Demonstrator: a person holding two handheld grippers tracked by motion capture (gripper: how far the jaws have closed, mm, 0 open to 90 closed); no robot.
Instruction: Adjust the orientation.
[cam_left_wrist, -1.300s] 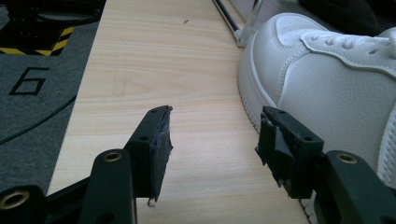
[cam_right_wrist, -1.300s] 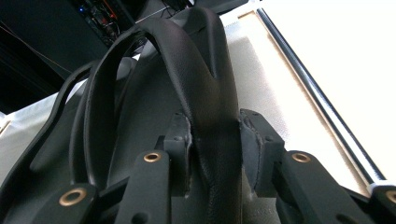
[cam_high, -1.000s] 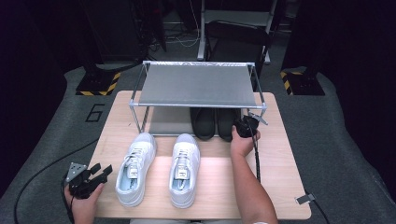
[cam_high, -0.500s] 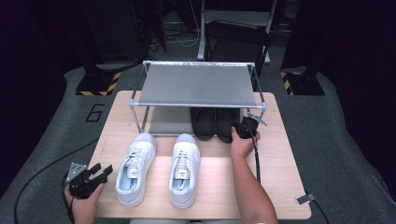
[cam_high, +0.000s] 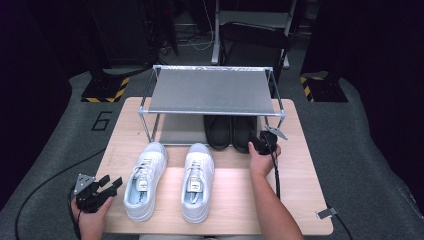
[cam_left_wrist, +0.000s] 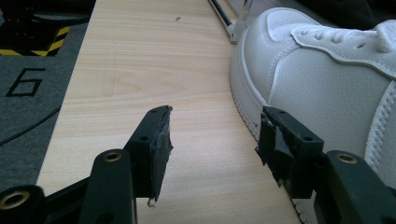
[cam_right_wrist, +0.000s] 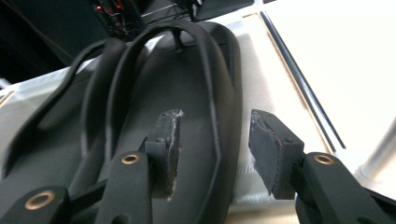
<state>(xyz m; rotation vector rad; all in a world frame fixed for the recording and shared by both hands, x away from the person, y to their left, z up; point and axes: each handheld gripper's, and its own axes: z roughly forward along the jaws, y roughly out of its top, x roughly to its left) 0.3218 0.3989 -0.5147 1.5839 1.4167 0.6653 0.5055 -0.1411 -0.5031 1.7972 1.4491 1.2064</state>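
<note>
Astride the black shoe's rim, right tongs agape.

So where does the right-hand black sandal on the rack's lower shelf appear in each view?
High view: the black sandal lies mid-frame under the rack.
Left gripper view: not in it.
Right gripper view: its rim runs between the open jaws.
Shared landmark: the lower shelf.

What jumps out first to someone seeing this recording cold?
A pair of white sneakers sits side by side at the front of the wooden table. Behind them a metal shoe rack shelters black sandals, where the right gripper straddles one sandal's rim, jaws open. The left gripper hovers open beside the left sneaker.
</note>
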